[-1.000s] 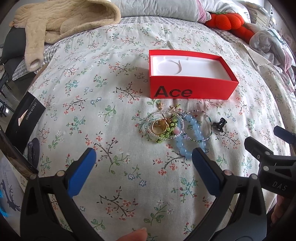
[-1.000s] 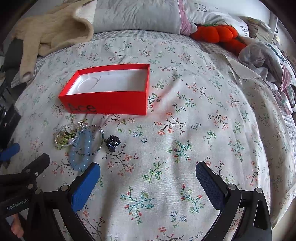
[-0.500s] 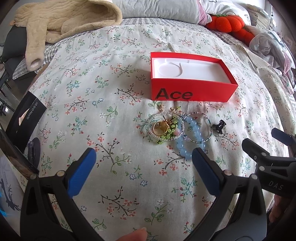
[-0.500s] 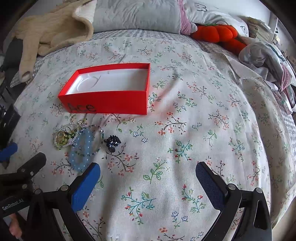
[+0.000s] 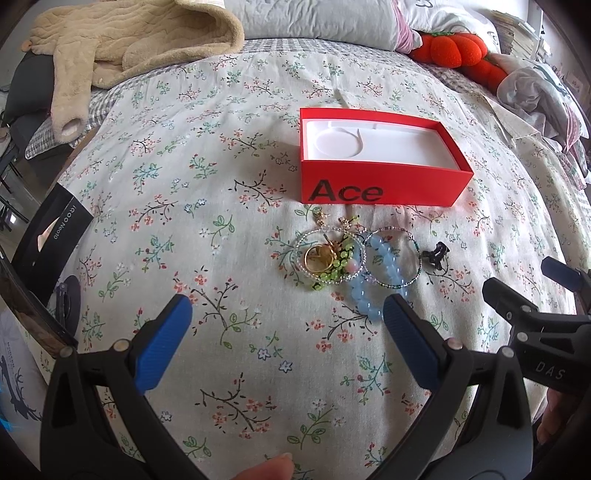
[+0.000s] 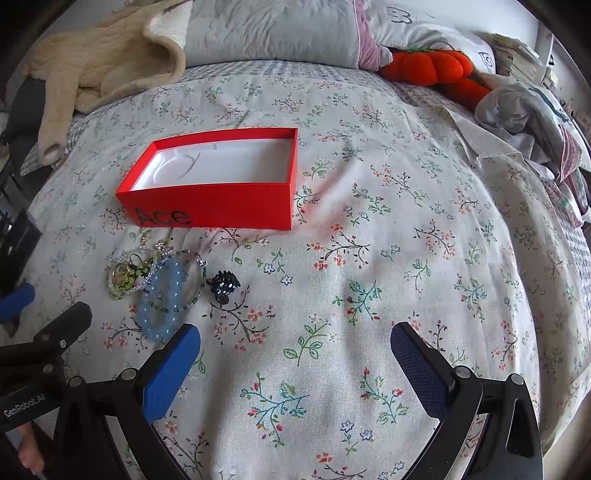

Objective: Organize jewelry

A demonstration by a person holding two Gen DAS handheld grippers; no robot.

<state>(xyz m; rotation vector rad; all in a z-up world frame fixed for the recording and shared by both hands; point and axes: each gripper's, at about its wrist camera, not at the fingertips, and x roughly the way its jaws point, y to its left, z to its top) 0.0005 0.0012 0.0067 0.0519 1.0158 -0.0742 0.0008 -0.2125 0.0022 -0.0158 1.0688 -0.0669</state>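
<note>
An open red box (image 5: 376, 184) marked "Ace", with an empty white insert, sits on the floral bedspread; it also shows in the right wrist view (image 6: 221, 203). In front of it lies a jewelry pile: a gold ring with green beads (image 5: 325, 258), a light blue bead bracelet (image 5: 373, 288), a thin beaded hoop (image 5: 393, 258) and a small black clip (image 5: 436, 254). The pile shows in the right wrist view (image 6: 162, 284) with the clip (image 6: 223, 284). My left gripper (image 5: 288, 317) is open and empty, just short of the pile. My right gripper (image 6: 295, 343) is open and empty, to the pile's right.
A beige fleece garment (image 5: 110, 40) and pillows (image 5: 314, 18) lie at the bed's head. An orange plush toy (image 5: 454, 51) and crumpled clothes (image 6: 535, 110) lie at the right. A black box (image 5: 51, 240) stands at the bed's left edge.
Both views have crept slightly closer to the box and jewelry pile. Both grippers stay open and nothing has been picked up.
</note>
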